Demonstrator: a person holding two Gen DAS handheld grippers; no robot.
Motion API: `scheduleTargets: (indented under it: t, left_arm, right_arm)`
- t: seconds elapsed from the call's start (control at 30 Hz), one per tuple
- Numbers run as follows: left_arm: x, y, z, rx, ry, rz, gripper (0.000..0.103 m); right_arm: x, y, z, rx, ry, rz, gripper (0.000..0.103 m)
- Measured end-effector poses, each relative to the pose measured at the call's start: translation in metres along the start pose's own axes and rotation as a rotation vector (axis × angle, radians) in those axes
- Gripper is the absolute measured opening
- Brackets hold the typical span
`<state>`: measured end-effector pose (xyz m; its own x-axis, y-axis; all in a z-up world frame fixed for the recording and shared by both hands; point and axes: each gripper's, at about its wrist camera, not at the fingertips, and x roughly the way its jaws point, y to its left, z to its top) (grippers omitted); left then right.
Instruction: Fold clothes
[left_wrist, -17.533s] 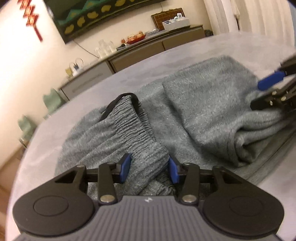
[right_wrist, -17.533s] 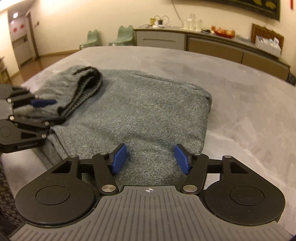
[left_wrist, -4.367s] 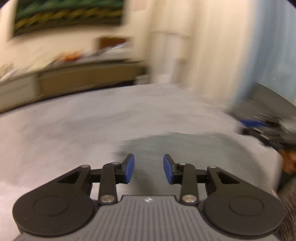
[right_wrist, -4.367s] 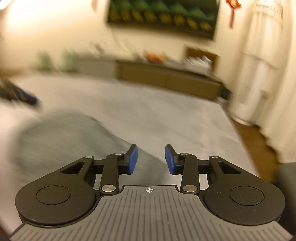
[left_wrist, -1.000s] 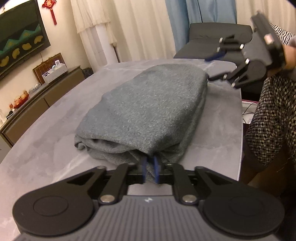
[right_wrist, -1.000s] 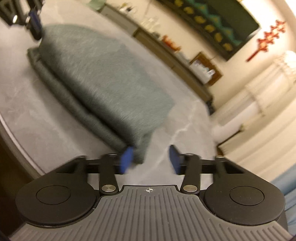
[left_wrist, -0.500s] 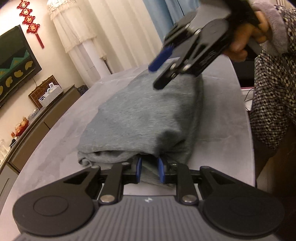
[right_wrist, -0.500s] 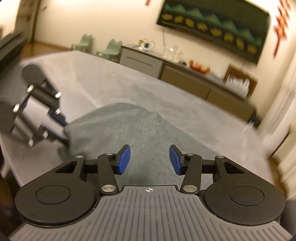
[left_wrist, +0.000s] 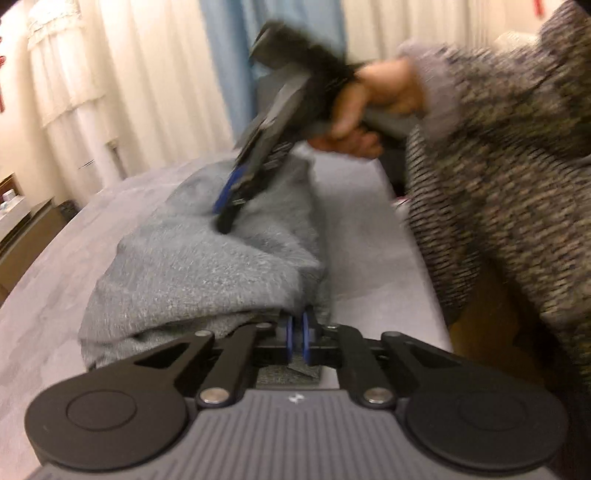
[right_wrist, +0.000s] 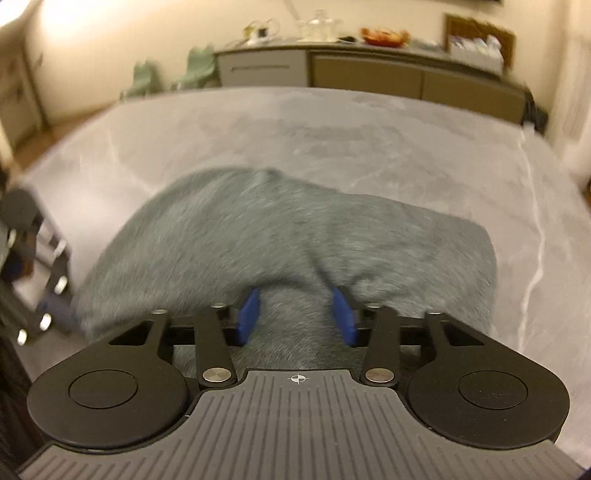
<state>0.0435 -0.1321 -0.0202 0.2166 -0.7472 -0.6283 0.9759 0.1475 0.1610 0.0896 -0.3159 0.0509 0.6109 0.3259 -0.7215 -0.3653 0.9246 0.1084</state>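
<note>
Two tongs work one grey folded garment (left_wrist: 207, 266) that lies on the pale grey table (left_wrist: 369, 258). Left tongs (left_wrist: 295, 334): blue pads pressed nearly together at the garment's near edge, apparently pinching a thin bit of its fabric (the fold overhangs the tips, so the bite itself is partly hidden). Right tongs (right_wrist: 295, 314): jaws closing, pushed down into the cloth; a ridge of grey fabric stands between the blue pads (right_wrist: 248, 312) and bulges over them, but the blur does not show whether both pads press on it. From the left wrist view, the right tongs (left_wrist: 227, 210) come down steeply onto the top of the pile, held by the person's hand (left_wrist: 369, 107) in a speckled knit sleeve (left_wrist: 517, 166). Beyond the table: a low sideboard (right_wrist: 369, 77).
</note>
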Motion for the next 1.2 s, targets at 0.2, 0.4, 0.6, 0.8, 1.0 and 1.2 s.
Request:
scheduleTargets:
  t: [0.2,0.4,0.6,0.8,1.0,1.2]
  left_arm:
    - [-0.006,0.007,-0.004,-0.053,-0.056,0.038,0.003]
    - [0.009,-0.009,0.003,0.022,-0.033,0.065,0.024]
    - [-0.004,-0.031,0.015,-0.088,-0.06,-0.229,0.001]
    - [-0.008,-0.043,0.022,-0.114,-0.03,-0.02,0.018]
    - [-0.011,-0.045,0.036,-0.161,-0.082,0.14,0.042]
    - [0.024,-0.06,0.051,-0.098,-0.024,0.033,0.016]
  right_arm:
    - [0.008,-0.007,0.006,0.024,-0.002,-0.02,0.007]
    - [0.008,-0.005,0.007,0.024,-0.026,0.006,0.018]
    - [0.015,-0.001,0.008,-0.001,-0.004,-0.043,0.014]
    - [0.011,0.005,0.004,-0.047,-0.016,-0.08,0.018]
    - [-0.007,-0.001,-0.004,-0.003,-0.064,-0.055,0.048]
    - [-0.008,-0.001,-0.01,0.01,-0.064,-0.052,0.05]
